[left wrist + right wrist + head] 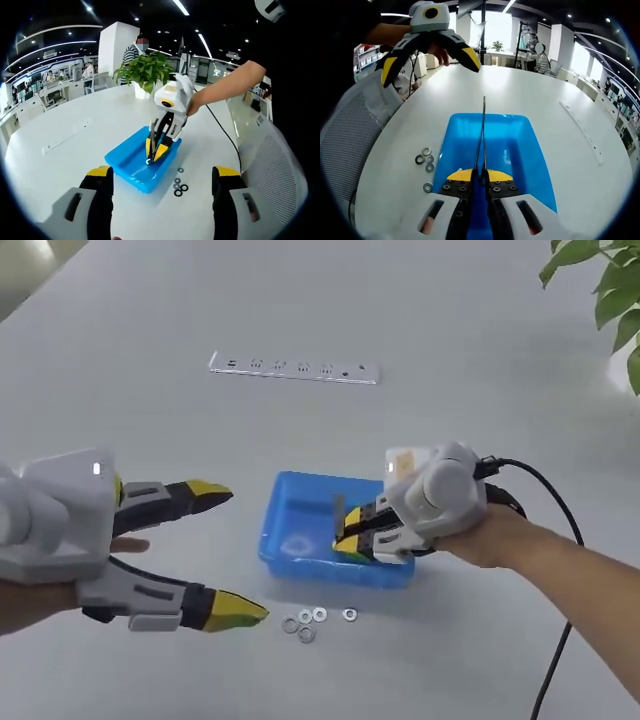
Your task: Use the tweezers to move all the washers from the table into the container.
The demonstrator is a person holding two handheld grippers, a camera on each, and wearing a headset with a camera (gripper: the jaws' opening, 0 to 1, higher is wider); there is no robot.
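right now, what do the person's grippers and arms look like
Both grippers have pale grey-white bodies and black jaws with yellow tips. The left gripper is boxy with a small lit light; the right gripper has a rounded white housing and a black cable trailing from it. The right forearm is bare, without a sleeve.

Illumination is bright and even, from ceiling lights (186,6) overhead; a far window (496,27) is blown out white. The table (450,320) shows mild glare, with only soft, faint shadows beside the container (300,505). The head view is slightly soft, most at its near left edge. Both gripper views bend strongly toward their edges, and the distant background lacks detail.
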